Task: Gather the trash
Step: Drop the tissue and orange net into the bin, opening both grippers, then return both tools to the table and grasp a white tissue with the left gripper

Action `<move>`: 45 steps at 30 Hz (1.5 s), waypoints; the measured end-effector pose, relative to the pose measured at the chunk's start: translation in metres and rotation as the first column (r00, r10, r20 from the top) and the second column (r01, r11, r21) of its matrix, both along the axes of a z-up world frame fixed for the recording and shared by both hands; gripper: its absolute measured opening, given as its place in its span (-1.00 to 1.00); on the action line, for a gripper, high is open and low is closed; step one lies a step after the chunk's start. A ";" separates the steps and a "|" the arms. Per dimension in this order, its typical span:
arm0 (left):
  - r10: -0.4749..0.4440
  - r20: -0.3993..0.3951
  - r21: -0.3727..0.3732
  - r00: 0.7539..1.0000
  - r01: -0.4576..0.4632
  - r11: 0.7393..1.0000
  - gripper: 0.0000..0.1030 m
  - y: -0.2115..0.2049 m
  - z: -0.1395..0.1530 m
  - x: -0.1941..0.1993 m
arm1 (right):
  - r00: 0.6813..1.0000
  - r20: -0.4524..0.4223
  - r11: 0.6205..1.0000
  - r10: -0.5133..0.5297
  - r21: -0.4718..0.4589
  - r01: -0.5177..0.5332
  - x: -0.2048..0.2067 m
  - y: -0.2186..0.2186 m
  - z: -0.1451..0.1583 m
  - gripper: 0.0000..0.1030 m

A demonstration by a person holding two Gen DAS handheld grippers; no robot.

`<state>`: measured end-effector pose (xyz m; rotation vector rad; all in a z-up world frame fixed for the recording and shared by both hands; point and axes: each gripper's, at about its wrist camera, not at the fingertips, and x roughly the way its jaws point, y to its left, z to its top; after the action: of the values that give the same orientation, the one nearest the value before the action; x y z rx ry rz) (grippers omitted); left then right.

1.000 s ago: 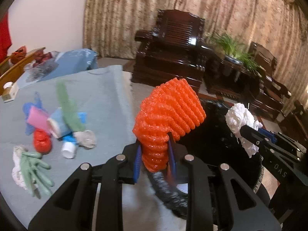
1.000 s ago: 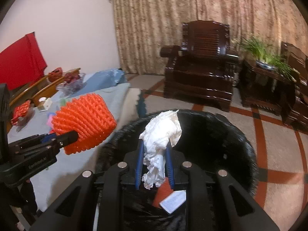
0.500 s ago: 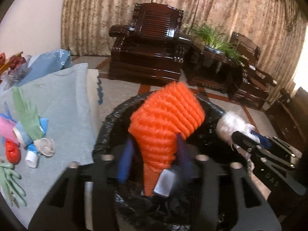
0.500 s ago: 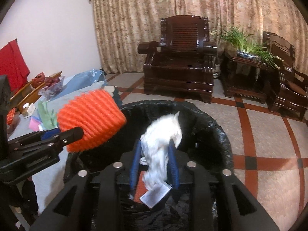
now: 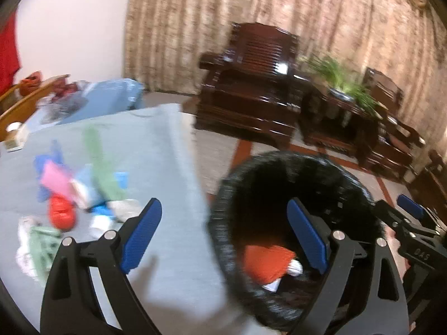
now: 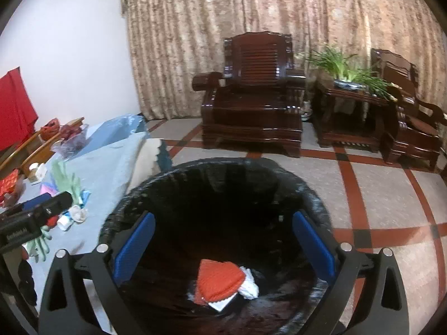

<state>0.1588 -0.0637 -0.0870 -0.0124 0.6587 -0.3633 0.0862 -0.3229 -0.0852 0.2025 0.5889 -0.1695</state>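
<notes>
A bin lined with a black bag (image 6: pixel 223 164) stands on the floor by the table; its rim (image 5: pixel 279 157) shows in the left wrist view too. On its bottom lie an orange foam net (image 6: pixel 218 282) (image 5: pixel 265 262) and a white crumpled tissue (image 6: pixel 248 284). My right gripper (image 6: pixel 223 217) hangs over the bin, jaws opening wide, nothing between them. My left gripper (image 5: pixel 223 212) straddles the table edge and the bin rim, jaws opening too and holding nothing. A trash pile (image 5: pixel 81 192) lies on the table: a red ball (image 5: pixel 61 212), green gloves (image 5: pixel 42 248), and pink and blue scraps.
The table has a light blue cloth (image 5: pixel 156 145), with a blue bag (image 6: pixel 120 128) at its far end. Dark wooden armchairs (image 6: pixel 251 106) and a side table with a plant (image 6: pixel 349 83) stand before the curtain. Tiled floor (image 6: pixel 377 189) lies right of the bin.
Both grippers opened. The orange net left the left jaws and the white tissue left the right jaws; both now lie in the bin. The left view swung back toward the table.
</notes>
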 end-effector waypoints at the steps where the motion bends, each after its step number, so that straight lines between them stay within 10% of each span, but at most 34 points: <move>1: 0.019 0.007 0.006 1.000 -0.019 1.000 0.73 0.007 0.002 0.000 | 1.000 0.000 1.000 0.012 0.000 -0.012 0.002 0.004 0.001 0.88; 21: 0.429 0.051 0.108 0.902 -0.432 0.895 0.71 0.195 -0.004 -0.028 | 0.904 0.041 0.905 0.426 -0.026 -0.425 0.054 0.184 0.005 0.88; 30: 0.519 0.001 0.117 0.855 -0.516 0.849 0.54 0.248 -0.029 -0.026 | 0.863 0.023 0.863 0.504 -0.052 -0.502 0.073 0.237 -0.007 0.80; 45: 0.541 -0.134 0.119 0.831 -0.528 0.841 0.39 0.270 -0.076 -0.003 | 0.834 -0.084 0.834 0.546 -0.038 -0.550 0.092 0.270 -0.043 0.51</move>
<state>0.1559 0.2065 -0.1626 -0.1530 0.7995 0.2128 0.1779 -0.0527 -0.1277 -0.0397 0.6893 0.3680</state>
